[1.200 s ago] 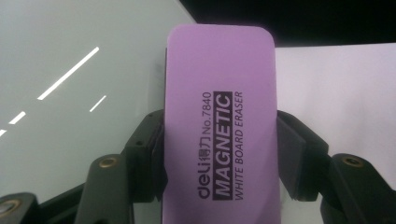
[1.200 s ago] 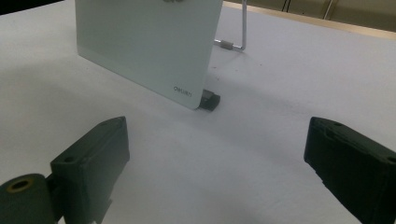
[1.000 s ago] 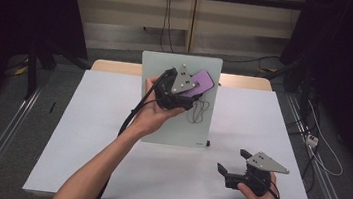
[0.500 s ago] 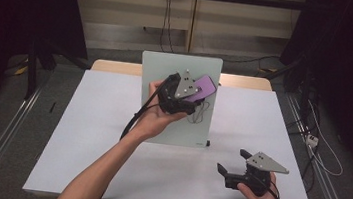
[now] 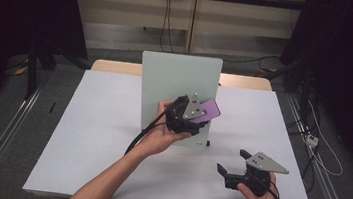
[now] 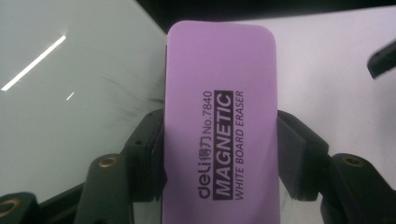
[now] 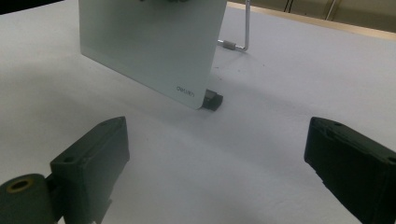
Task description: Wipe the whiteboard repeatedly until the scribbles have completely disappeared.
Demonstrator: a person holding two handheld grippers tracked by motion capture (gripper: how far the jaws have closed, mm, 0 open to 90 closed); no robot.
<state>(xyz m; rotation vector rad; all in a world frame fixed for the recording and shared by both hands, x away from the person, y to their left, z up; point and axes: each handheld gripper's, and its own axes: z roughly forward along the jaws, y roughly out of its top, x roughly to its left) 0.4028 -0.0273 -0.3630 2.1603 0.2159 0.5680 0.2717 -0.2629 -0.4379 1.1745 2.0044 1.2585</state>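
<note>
The left hand-held gripper is clenched across the flat purple magnetic whiteboard eraser, held against the upright pale-green glass whiteboard. Keep its face flush, sweeping over the faint marks. The right hand-held gripper rests released on the white bench.

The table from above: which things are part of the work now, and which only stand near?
In use: purple eraser, clamped in the left gripper; the upright whiteboard it is held against.

Standing by: right gripper, open, low over the white table; floor cables.
</note>
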